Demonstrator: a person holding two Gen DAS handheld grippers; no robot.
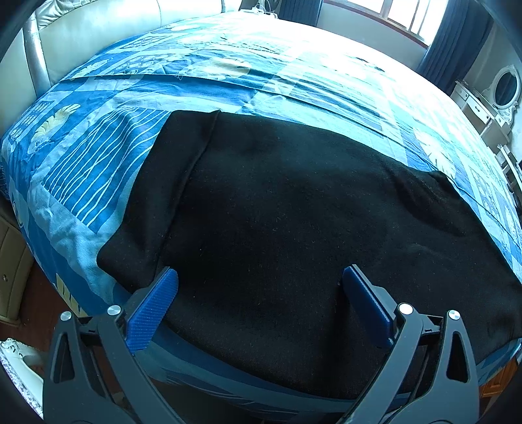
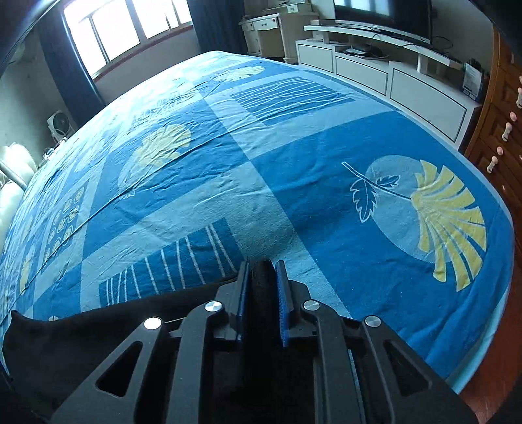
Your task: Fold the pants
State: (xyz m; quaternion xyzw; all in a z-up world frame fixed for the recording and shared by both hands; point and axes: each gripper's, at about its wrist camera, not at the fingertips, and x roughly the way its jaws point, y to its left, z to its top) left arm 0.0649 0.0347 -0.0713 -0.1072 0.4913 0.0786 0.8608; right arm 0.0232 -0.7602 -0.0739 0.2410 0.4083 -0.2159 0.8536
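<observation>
Black pants (image 1: 293,228) lie folded on the blue patterned bedspread (image 1: 98,169), near the bed's front edge, with one layer's edge showing along the left. My left gripper (image 1: 259,277) is open, its blue fingers (image 1: 156,303) spread just above the near part of the pants, holding nothing. In the right wrist view my right gripper (image 2: 262,270) is shut on a bunched fold of the black pants (image 2: 65,342), which trail off to the lower left over the bedspread (image 2: 293,163).
A padded headboard (image 1: 98,29) stands at the far left. A window with dark curtains (image 1: 407,16) and a white dresser with an oval mirror (image 1: 502,88) are beyond the bed. A white TV unit (image 2: 391,71) and a wooden cabinet (image 2: 496,130) stand to the right.
</observation>
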